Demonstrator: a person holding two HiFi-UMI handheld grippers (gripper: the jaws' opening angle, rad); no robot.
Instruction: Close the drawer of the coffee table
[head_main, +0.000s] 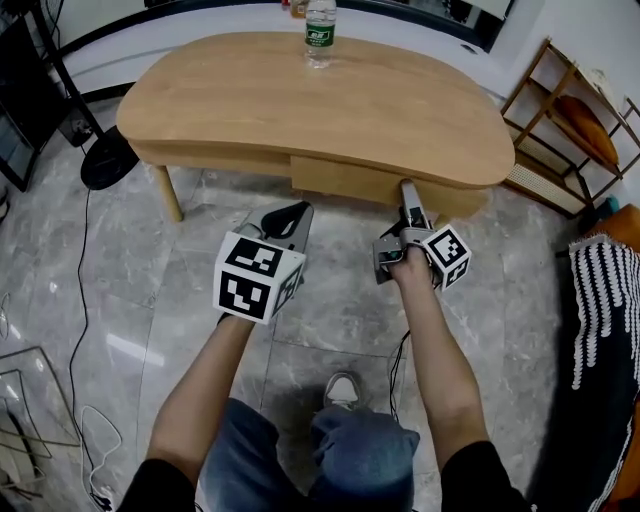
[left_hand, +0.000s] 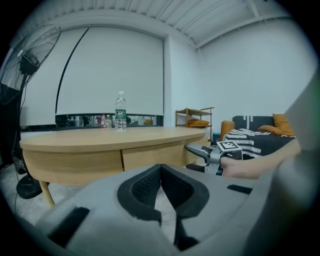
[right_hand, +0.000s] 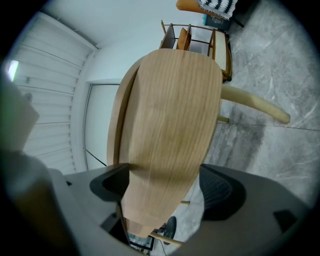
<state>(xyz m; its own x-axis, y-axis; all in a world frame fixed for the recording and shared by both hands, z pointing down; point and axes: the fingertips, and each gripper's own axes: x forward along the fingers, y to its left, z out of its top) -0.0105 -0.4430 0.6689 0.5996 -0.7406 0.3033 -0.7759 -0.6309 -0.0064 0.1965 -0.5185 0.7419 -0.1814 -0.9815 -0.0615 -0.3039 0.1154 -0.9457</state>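
The drawer (head_main: 340, 180) sits under the near edge of the worktop (head_main: 300, 90). Its front runs left to right across my view, and as far as I can judge it stands a little proud of the wooden band beside it. The push therefore has to go straight away from me, square to that long front. My right claw (head_main: 408, 202) is much the nearer one. It is turned on its side at the right end of the front, and in the right gripper view its jaws (right_hand: 165, 187) are spread wide with the pale wood filling the gap between them (I cannot tell whether either pad touches it). From that end, I think an off-centre shove could skew the drawer, so sliding inward along the front first might serve better. My left claw (head_main: 288, 222) hangs back over the marble floor (head_main: 200, 260), short of the front's left end, with its tips pinched together on nothing. A water bottle (head_main: 320, 32) stands at the far edge, well clear.
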